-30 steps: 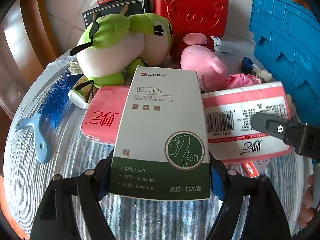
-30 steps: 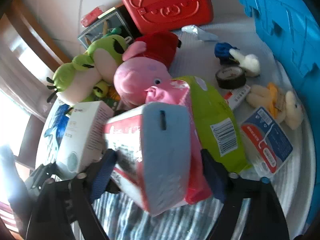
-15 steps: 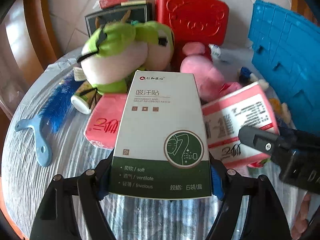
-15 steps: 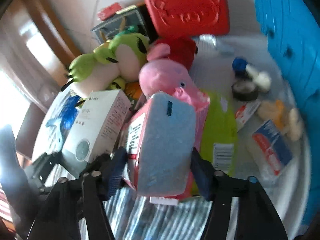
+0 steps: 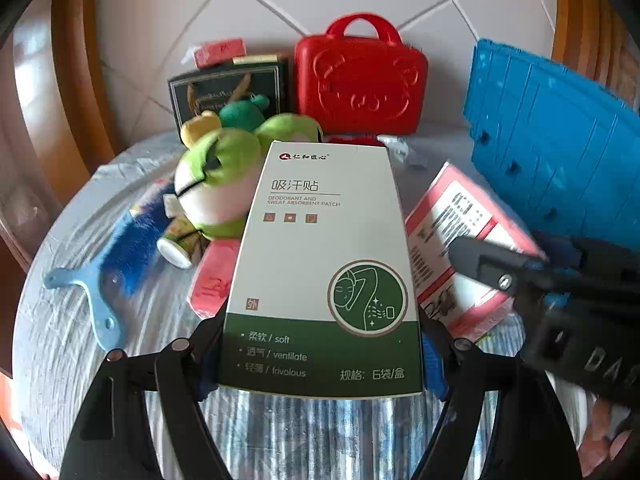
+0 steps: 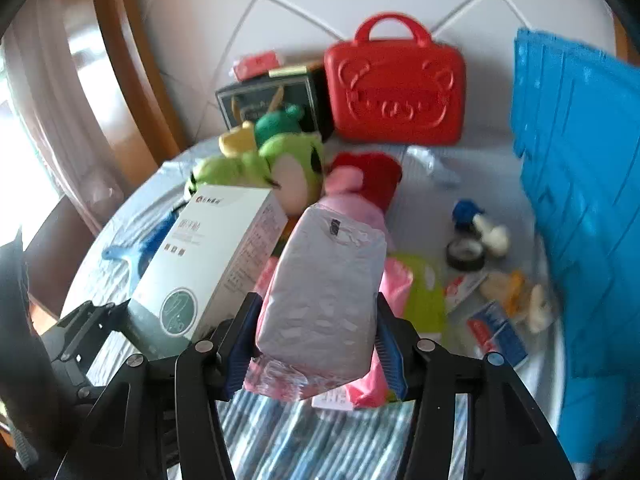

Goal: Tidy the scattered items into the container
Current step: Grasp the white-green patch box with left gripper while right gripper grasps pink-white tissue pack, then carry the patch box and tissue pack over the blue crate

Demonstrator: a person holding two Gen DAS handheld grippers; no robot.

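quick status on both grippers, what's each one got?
Left gripper: shut on the white-and-green patch box.
Right gripper: fingers closing, squeezing the pink tissue pack held between them.

A round table (image 5: 60, 360) in striped cloth stands on white floor tiles (image 5: 320, 0), daylight entering left.

A white-and-green patch box (image 5: 320, 272) and a pink tissue pack (image 6: 320, 300) are raised, tilted, left of the blue crate (image 5: 560, 152).
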